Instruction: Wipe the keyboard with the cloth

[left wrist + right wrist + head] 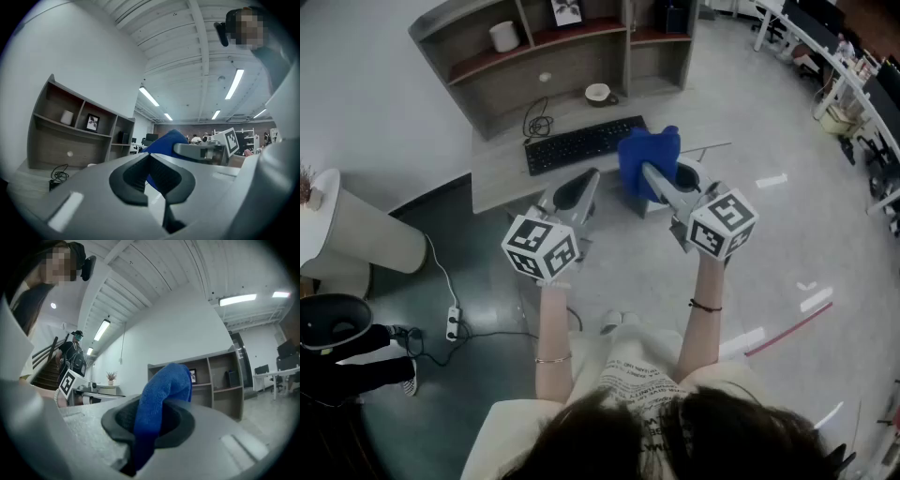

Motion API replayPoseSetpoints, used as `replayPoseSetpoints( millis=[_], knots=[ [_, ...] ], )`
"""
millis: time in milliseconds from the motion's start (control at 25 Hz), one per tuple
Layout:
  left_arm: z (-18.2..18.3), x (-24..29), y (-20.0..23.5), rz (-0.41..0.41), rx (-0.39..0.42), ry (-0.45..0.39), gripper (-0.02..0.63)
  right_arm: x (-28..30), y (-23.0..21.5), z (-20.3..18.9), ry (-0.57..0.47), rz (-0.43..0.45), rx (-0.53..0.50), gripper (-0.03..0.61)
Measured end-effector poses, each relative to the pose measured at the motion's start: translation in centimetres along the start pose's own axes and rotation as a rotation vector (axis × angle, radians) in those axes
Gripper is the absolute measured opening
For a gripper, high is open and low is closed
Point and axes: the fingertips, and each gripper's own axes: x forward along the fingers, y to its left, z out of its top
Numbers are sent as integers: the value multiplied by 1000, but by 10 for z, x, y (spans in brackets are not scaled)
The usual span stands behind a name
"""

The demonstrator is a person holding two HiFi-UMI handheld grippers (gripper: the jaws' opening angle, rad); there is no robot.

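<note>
- Keyboard (584, 143): one, black, long and flat, lying on the grey desk (502, 178) below the shelf unit (572, 58), untouched by either gripper.
- Cloth (649, 161): one, blue, held up off the desk at the keyboard's right end, bunched into a rounded hump.
- Grippers: two, each with one cube of black-and-white square markers.
- Right gripper (651, 174): clamped on the cloth, with the fabric squeezed between both dark pads in the right gripper view.
- Left gripper (150, 157): tips pressed together on nothing, the blue behind them being the other gripper's load.
- On the shelf unit: one white cylinder (503, 36) and one framed picture (567, 11).
- On the desk: one cup (598, 93) and one coiled black cable (536, 122).
- Partly hidden behind the cloth in the head view: a white round object, too covered to name.
- Lower end of the cloth lost inside the jaws in the right gripper view.
- Textures: cloth fleecy with a fine nap; pads ribbed and matt; gripper bodies smooth grey; desk and shelves grey wood grain.
</note>
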Motion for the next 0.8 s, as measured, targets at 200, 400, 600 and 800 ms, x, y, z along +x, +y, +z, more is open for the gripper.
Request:
replayPoseSetpoints(
  millis=[200, 400, 600, 800],
  knots=[
    [-2, 5, -3, -3, 2, 2, -12, -3, -5, -1, -3, -1, 1, 58],
    [-7, 12, -6, -7, -2, 12, -12, -6, -11, -3, -5, 1, 11, 58],
    [-17, 16, -14, 1, -13, 24, -12, -14, -17, -7, 3, 0, 19, 58],
    [-26, 15, -8, 30, -26, 33, -12, -12, -27, -14, 20, -2, 28, 58]
  ],
)
